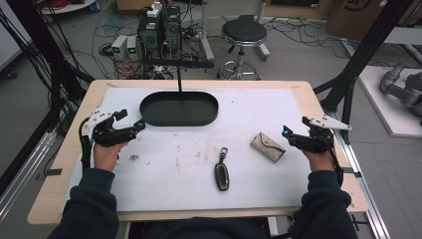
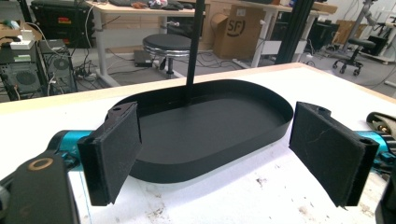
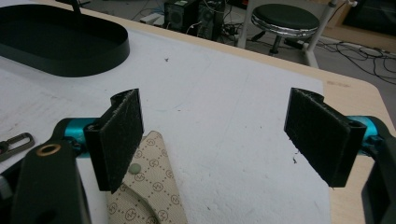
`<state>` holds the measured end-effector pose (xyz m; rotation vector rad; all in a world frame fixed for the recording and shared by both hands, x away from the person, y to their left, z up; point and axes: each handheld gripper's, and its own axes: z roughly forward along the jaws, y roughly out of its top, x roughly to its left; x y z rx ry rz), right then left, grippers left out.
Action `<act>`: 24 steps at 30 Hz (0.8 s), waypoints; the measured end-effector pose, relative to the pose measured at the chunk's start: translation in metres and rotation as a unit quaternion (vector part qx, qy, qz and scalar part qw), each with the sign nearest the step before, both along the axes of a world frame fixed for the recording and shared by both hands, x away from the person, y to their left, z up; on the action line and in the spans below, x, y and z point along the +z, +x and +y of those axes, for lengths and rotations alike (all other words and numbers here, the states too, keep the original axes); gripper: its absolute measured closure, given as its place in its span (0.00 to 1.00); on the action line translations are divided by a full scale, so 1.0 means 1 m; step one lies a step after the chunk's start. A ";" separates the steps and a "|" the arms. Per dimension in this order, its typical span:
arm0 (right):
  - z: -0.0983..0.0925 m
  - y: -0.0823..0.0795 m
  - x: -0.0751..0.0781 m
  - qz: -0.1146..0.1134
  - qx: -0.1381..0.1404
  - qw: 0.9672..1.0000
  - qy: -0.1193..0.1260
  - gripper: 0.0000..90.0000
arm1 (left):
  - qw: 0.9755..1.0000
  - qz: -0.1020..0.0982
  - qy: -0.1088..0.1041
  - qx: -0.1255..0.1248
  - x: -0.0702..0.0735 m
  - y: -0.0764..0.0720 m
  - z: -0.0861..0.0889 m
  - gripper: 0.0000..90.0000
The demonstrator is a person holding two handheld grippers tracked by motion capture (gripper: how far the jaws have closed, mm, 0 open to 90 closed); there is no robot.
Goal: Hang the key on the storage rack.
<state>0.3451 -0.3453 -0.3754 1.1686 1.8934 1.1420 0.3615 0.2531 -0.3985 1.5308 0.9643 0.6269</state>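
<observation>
Right tool point(image 3: 212, 140) beside patterned beige pouch point(image 3: 147, 186)

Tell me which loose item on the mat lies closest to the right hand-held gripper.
The beige patterned pouch, just left of the right hand-held gripper. The black car key lies farther off, near the mat's middle.

One tray point(image 1: 179, 108) sits on the worktop point(image 1: 298, 89), the only one of its kind. Nearer the person than the tray lie one key fob point(image 1: 222, 175) and, right of it, one beige pouch point(image 1: 267, 146). Two tongs are in use, one point(image 1: 141, 124) just left of the tray and one point(image 1: 285, 132) well right of it. One stool point(image 1: 244, 32) stands beyond the tray.
</observation>
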 end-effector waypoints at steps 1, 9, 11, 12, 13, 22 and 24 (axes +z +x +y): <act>0.000 0.000 0.000 0.000 0.001 1.000 0.001 0.22 | 1.000 0.001 0.001 0.000 0.000 0.000 0.000 0.19; -0.001 0.001 -0.002 0.009 0.002 1.000 0.010 0.23 | 1.000 0.001 -0.006 0.006 -0.002 0.002 0.001 0.19; -0.001 0.001 -0.002 0.008 0.002 1.000 0.009 0.23 | 1.000 0.003 -0.004 0.010 -0.002 0.002 0.002 0.19; 0.000 0.001 -0.003 0.008 0.000 1.000 0.011 0.23 | 1.000 0.003 -0.004 0.011 -0.002 0.002 0.002 0.19; 0.001 0.001 -0.004 0.009 0.000 1.000 0.010 0.23 | 1.000 0.003 -0.004 0.011 -0.003 0.001 0.002 0.19; 0.025 -0.002 -0.010 0.022 0.036 0.999 0.010 0.30 | 1.000 0.004 -0.003 0.010 -0.004 0.002 0.001 0.19; 0.040 -0.004 -0.015 0.031 0.054 0.998 0.016 0.30 | 1.000 0.005 -0.004 0.010 -0.004 0.001 0.002 0.19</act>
